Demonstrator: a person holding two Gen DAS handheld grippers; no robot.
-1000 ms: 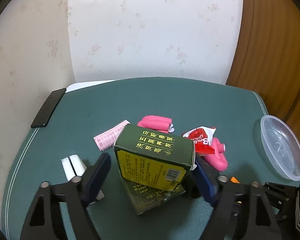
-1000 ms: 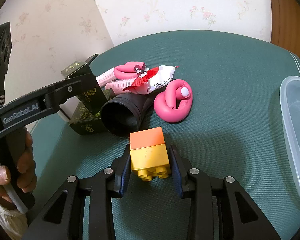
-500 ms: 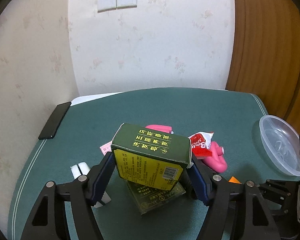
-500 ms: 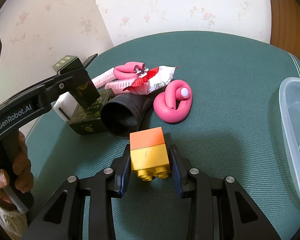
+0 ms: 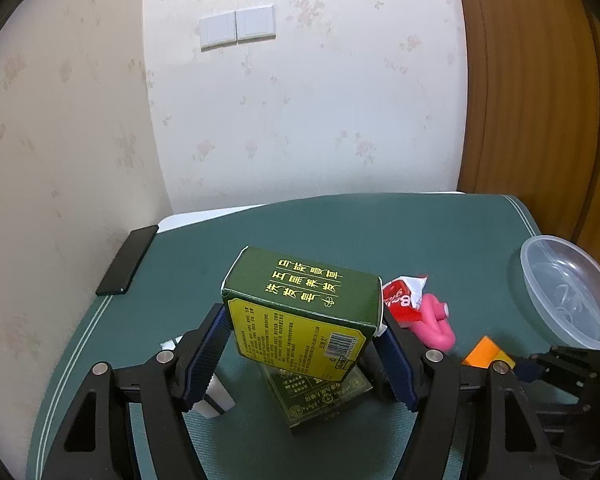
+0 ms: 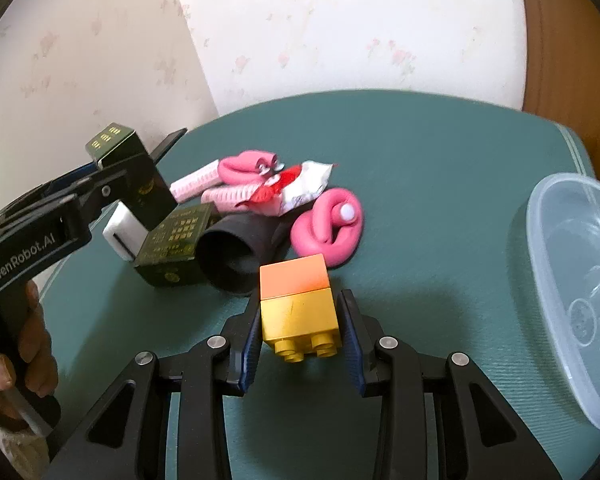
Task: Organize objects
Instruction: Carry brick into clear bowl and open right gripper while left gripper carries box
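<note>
My left gripper [image 5: 302, 340] is shut on a dark green box with yellow lettering [image 5: 300, 312], held tilted just above a second green box [image 5: 320, 396] that lies flat on the green table [image 5: 380, 232]. The right wrist view shows the same held box [image 6: 128, 160] over the flat one [image 6: 176, 244]. My right gripper [image 6: 300, 316] is shut on a toy brick, orange over yellow [image 6: 296, 300], close above the table. A clear plastic container [image 6: 572, 280] stands to the right.
A black tube [image 6: 236, 252], a pink coiled toy [image 6: 328, 232], a red-white packet [image 6: 300, 188] and pink rollers [image 6: 196, 184] are clustered mid-table. A white block [image 5: 216, 396] lies by the left finger. A dark phone [image 5: 128, 260] sits at the far left edge.
The left gripper's jaws closed onto the upper green box and lifted it off the lower one. The right gripper kept still with the brick.
</note>
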